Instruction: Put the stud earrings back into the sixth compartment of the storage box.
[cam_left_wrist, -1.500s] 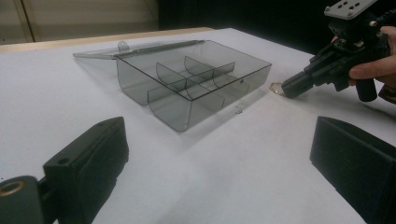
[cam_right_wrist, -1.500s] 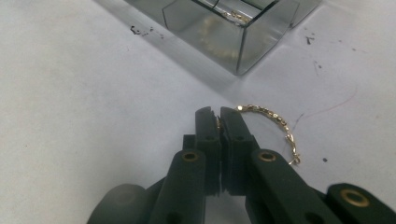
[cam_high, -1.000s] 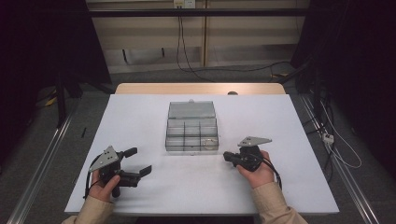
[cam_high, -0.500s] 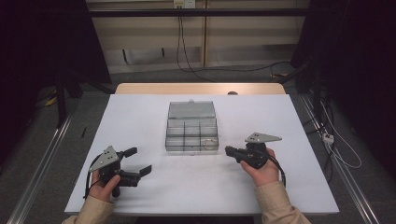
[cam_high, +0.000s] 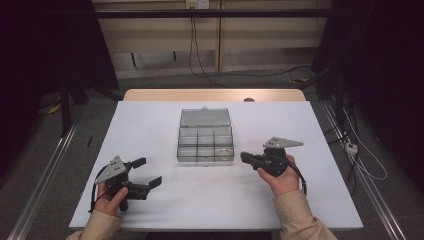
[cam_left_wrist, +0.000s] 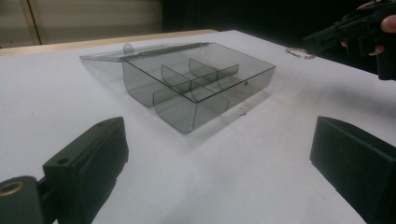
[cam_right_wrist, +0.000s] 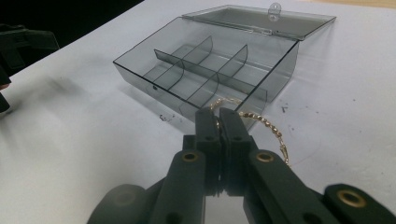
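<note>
Bracelet (cam_right_wrist: 261, 122) of gold beads hangs pinched in the right gripper (cam_right_wrist: 219, 116), whose jaws are closed on it beside the open clear box (cam_high: 205, 140). Left gripper (cam_high: 141, 172) rests on the bench (cam_high: 150, 125), jaws wide apart, empty.

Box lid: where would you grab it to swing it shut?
Probably the small rounded tab at the middle of the lid's free edge, approached from the far side of the clear divided box. The lid lies open and nearly flat behind it, so that upstanding tab is the one part jaws could pinch.
</note>
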